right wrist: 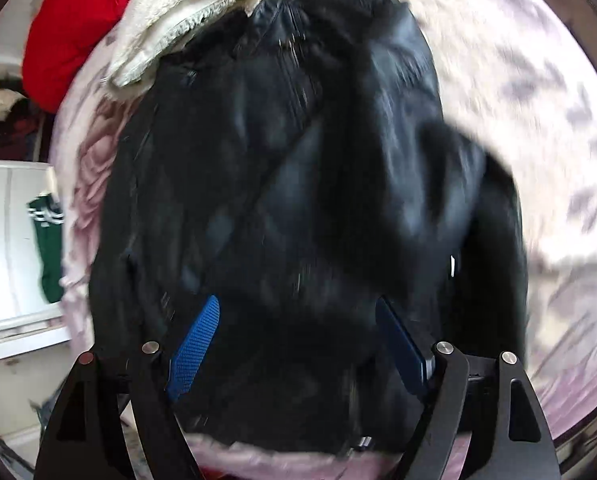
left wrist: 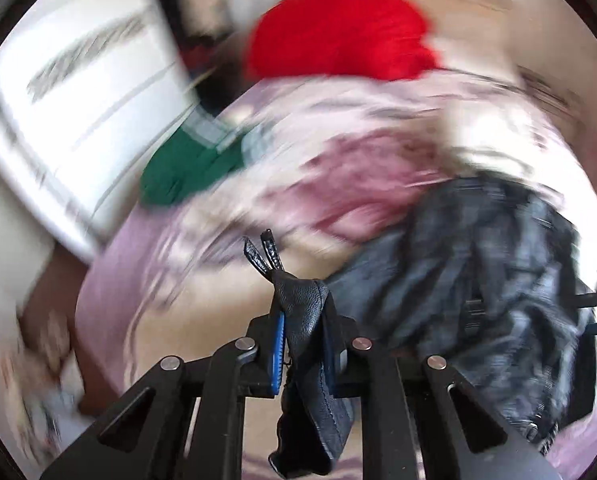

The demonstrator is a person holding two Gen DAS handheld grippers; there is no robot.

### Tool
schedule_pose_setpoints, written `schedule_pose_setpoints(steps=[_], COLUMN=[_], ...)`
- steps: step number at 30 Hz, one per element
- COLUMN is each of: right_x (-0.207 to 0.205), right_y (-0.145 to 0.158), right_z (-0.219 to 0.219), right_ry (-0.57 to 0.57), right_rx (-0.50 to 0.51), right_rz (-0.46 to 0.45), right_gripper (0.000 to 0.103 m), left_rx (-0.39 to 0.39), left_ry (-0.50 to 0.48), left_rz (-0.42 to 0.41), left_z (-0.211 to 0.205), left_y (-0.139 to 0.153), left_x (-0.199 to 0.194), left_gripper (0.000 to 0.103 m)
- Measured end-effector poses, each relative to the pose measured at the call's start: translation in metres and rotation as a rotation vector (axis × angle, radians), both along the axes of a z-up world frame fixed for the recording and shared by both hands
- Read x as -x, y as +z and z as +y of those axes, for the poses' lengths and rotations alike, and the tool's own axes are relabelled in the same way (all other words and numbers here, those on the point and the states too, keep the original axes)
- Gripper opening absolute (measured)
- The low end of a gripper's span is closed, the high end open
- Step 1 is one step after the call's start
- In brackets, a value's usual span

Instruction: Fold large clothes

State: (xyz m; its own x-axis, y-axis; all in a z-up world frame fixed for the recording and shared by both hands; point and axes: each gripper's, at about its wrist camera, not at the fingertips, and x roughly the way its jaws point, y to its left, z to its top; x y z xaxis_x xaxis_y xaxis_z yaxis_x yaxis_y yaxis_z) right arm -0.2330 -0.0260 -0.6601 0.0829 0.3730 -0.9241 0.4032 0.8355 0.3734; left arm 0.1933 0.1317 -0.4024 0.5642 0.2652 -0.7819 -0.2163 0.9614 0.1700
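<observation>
A black leather jacket (right wrist: 298, 160) lies spread on a pale pink floral bedspread (right wrist: 538, 100). In the left wrist view the same jacket (left wrist: 478, 272) is bunched at the right, and my left gripper (left wrist: 304, 344) is shut on a fold of its black leather, with a zip pull sticking up past the blue pads. My right gripper (right wrist: 298, 344) hangs just above the jacket's lower part, open, its blue pads (right wrist: 194, 348) wide apart and nothing pinched between them. Both views are blurred.
A red garment (left wrist: 338, 36) and a cream fleecy garment (right wrist: 178, 16) lie at the far side of the bedspread (left wrist: 130, 280). A green garment (left wrist: 186, 168) hangs by white furniture (left wrist: 78, 100) at the left. The bed's edge (right wrist: 70, 240) runs along the left.
</observation>
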Motion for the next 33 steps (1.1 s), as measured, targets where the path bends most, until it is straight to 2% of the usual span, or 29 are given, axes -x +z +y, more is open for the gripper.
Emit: schedule_pose_setpoints(steps=[1, 3, 6, 7, 8, 9, 10, 11, 12, 13, 14, 16, 17, 18, 20, 21, 22, 23, 24, 25, 26, 28, 30, 32, 33], right_x=[0.022, 0.084, 0.159, 0.157, 0.188, 0.196, 0.222, 0.216, 0.236, 0.228, 0.238, 0.278, 0.287, 0.290, 0.327, 0.331, 0.345, 0.358, 0.367, 0.380, 0.392, 0.404, 0.415, 0.423, 0.408], right_y=[0.007, 0.022, 0.029, 0.035, 0.036, 0.031, 0.029, 0.032, 0.031, 0.032, 0.035, 0.034, 0.038, 0.035, 0.036, 0.037, 0.038, 0.040, 0.041, 0.045, 0.049, 0.060, 0.070, 0.076, 0.073], right_z=[-0.025, -0.030, -0.079, -0.097, -0.110, -0.127, -0.144, -0.168, -0.189, -0.219, -0.246, -0.272, -0.304, -0.312, -0.330, -0.339, -0.347, -0.352, -0.357, -0.365, -0.371, -0.389, -0.406, -0.409, -0.399], right_ry=[-0.016, -0.056, -0.098, -0.107, -0.128, -0.155, -0.190, -0.215, -0.244, -0.265, -0.282, -0.305, -0.313, -0.317, -0.327, -0.328, -0.326, -0.322, -0.320, -0.320, -0.321, -0.324, -0.325, -0.309, -0.299], right_rx=[-0.024, -0.062, -0.069, -0.059, -0.050, -0.047, -0.048, -0.051, -0.053, -0.053, -0.054, -0.046, -0.037, -0.034, -0.060, -0.064, -0.067, -0.067, -0.064, -0.062, -0.061, -0.059, -0.071, -0.118, -0.146], right_rz=[0.004, 0.016, 0.037, 0.043, 0.053, 0.066, 0.086, 0.105, 0.127, 0.143, 0.155, 0.179, 0.192, 0.201, 0.205, 0.202, 0.197, 0.192, 0.186, 0.175, 0.162, 0.137, 0.106, 0.072, 0.059], right_gripper=[0.082, 0.082, 0.082, 0.082, 0.082, 0.082, 0.082, 0.082, 0.082, 0.082, 0.083, 0.083, 0.082, 0.082, 0.082, 0.082, 0.082, 0.082, 0.082, 0.082, 0.082, 0.082, 0.082, 0.082, 0.082], left_rx=[-0.014, -0.016, -0.001, 0.009, 0.014, 0.011, 0.013, 0.009, -0.004, -0.022, -0.051, -0.096, -0.127, -0.137, -0.130, -0.109, -0.080, -0.043, 0.000, 0.046, 0.108, 0.182, 0.250, 0.291, 0.286], left_ry=[-0.066, -0.207, -0.398, -0.456, -0.521, -0.571, -0.617, -0.675, -0.715, -0.756, -0.800, -0.845, -0.853, -0.863, -0.886, -0.890, -0.895, -0.897, -0.894, -0.886, -0.864, -0.813, -0.701, -0.548, -0.475], left_rz=[-0.014, -0.042, -0.056, -0.052, -0.041, -0.027, -0.012, 0.015, 0.035, 0.056, 0.088, 0.154, 0.194, 0.216, 0.260, 0.276, 0.297, 0.320, 0.338, 0.350, 0.364, 0.382, 0.388, 0.397, 0.404], left_z=[-0.029, -0.097, -0.198, -0.229, -0.266, -0.293, -0.318, -0.347, -0.366, -0.384, -0.402, -0.424, -0.429, -0.430, -0.427, -0.427, -0.423, -0.418, -0.413, -0.408, -0.395, -0.371, -0.329, -0.275, -0.251], left_y=[0.004, 0.007, -0.004, -0.011, -0.020, -0.029, -0.040, -0.056, -0.069, -0.083, -0.099, -0.125, -0.140, -0.147, -0.153, -0.155, -0.152, -0.147, -0.141, -0.136, -0.128, -0.116, -0.101, -0.095, -0.096], left_x=[-0.006, -0.017, -0.021, -0.019, -0.020, -0.019, -0.016, -0.012, -0.007, -0.005, -0.003, 0.005, 0.007, 0.009, 0.010, 0.010, 0.011, 0.012, 0.013, 0.015, 0.013, 0.012, 0.008, 0.001, -0.002], left_gripper=[0.012, 0.011, 0.011, 0.011, 0.011, 0.011, 0.011, 0.011, 0.011, 0.011, 0.011, 0.013, 0.017, 0.018, 0.037, 0.041, 0.055, 0.075, 0.083, 0.086, 0.086, 0.087, 0.087, 0.087, 0.087])
